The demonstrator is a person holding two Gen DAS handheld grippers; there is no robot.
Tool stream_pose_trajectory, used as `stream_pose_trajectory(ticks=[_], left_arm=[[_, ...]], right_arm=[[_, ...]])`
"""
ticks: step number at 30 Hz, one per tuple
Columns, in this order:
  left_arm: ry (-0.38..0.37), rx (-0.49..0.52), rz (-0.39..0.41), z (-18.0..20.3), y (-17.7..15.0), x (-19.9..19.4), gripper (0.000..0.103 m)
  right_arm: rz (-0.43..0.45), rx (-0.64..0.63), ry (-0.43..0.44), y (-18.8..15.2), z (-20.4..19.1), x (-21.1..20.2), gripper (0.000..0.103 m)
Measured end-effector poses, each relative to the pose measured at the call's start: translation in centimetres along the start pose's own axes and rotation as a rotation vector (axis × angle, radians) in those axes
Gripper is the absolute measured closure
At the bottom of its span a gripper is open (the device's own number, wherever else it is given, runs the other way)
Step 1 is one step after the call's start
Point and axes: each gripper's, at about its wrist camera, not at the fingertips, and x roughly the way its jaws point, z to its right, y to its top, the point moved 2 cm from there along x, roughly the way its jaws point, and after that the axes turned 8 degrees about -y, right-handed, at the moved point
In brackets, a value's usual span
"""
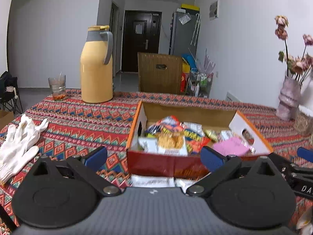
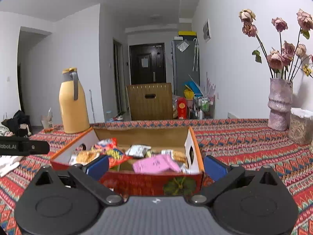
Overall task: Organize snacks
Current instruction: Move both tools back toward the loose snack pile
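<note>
An open cardboard box (image 1: 197,113) (image 2: 140,136) with a red front and orange rim stands on the patterned tablecloth. It holds several snack packets, among them a pink packet (image 1: 231,145) (image 2: 154,163) and an orange-and-white biscuit packet (image 1: 171,142) (image 2: 86,156). Two white packets (image 1: 150,181) lie on the cloth just in front of the box. My left gripper (image 1: 154,156) is open before the box's front wall, nothing between its blue pads. My right gripper (image 2: 155,166) is open too, straddling the near wall. The right gripper's body (image 1: 301,172) shows at the left view's right edge.
A yellow thermos jug (image 1: 96,66) (image 2: 72,101) and a glass (image 1: 57,87) stand at the back left. White gloves (image 1: 17,146) lie at the left. A vase of dried roses (image 2: 279,103) and a woven container (image 2: 301,125) stand at the right. A wooden chair (image 1: 159,73) is behind the table.
</note>
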Motion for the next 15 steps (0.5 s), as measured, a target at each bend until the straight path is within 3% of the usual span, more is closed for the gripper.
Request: stream_pose_trajectory(ticks=[15], left_arm=[[0.009,0.001,-0.103,-1.9,-5.9,1.2,0.0]], right_arm=[[-0.139,-0.014,-0.003,-5.0,0.0,-1.1,0.0]])
